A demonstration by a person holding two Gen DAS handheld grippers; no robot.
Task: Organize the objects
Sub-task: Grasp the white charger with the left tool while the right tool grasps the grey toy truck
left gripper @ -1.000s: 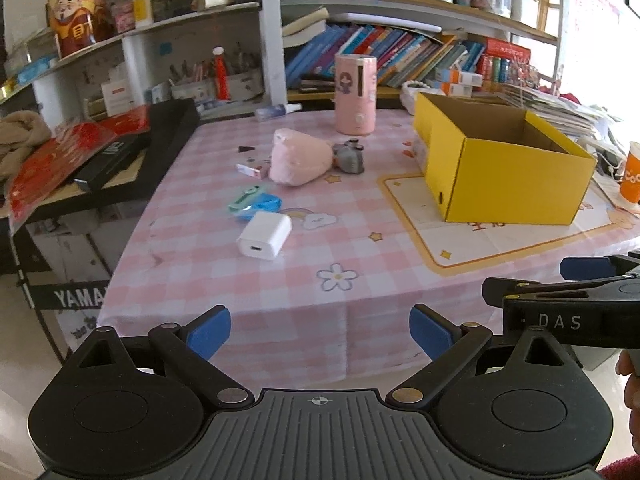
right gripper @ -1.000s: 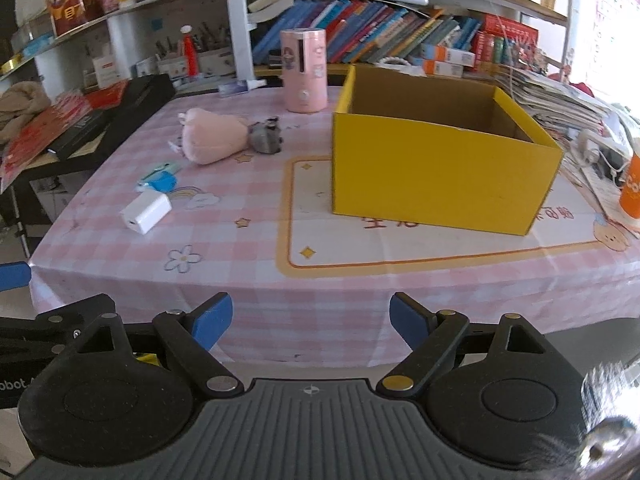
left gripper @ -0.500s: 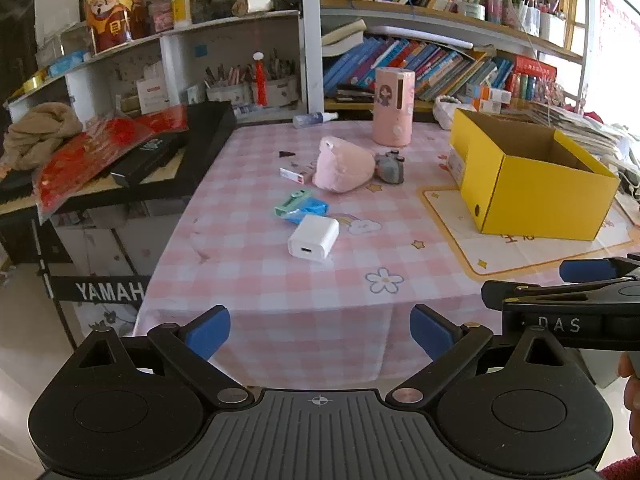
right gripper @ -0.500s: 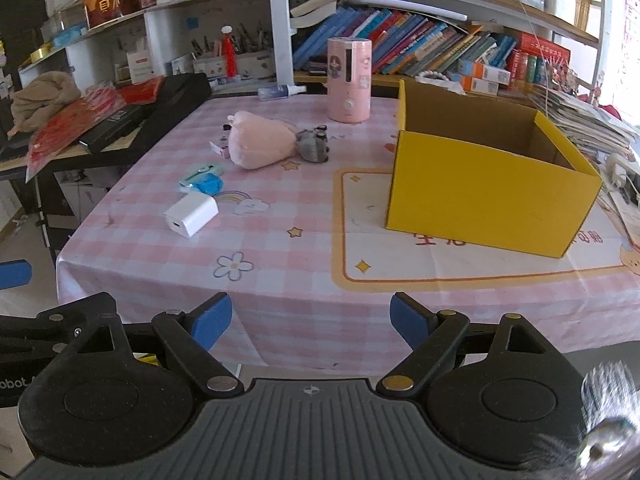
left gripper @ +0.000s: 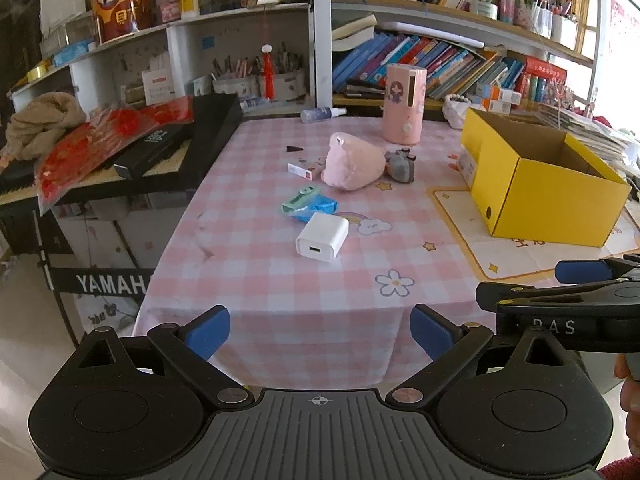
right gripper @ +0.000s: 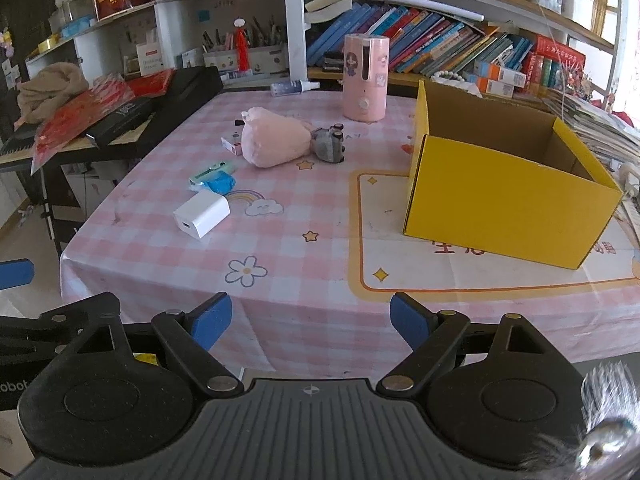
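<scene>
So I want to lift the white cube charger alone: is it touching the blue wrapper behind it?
Cannot tell. The white cube charger and the blue wrapper overlap in the left wrist view; the right wrist view shows no clear gap.

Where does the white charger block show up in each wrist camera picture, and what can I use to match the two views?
Left wrist: white charger block lies just left of centre on the checked cloth.
Right wrist: it lies left of centre, nearer the table's left edge.
Shared landmark: the rainbow-and-cloud print on the cloth, right beside it.
</scene>
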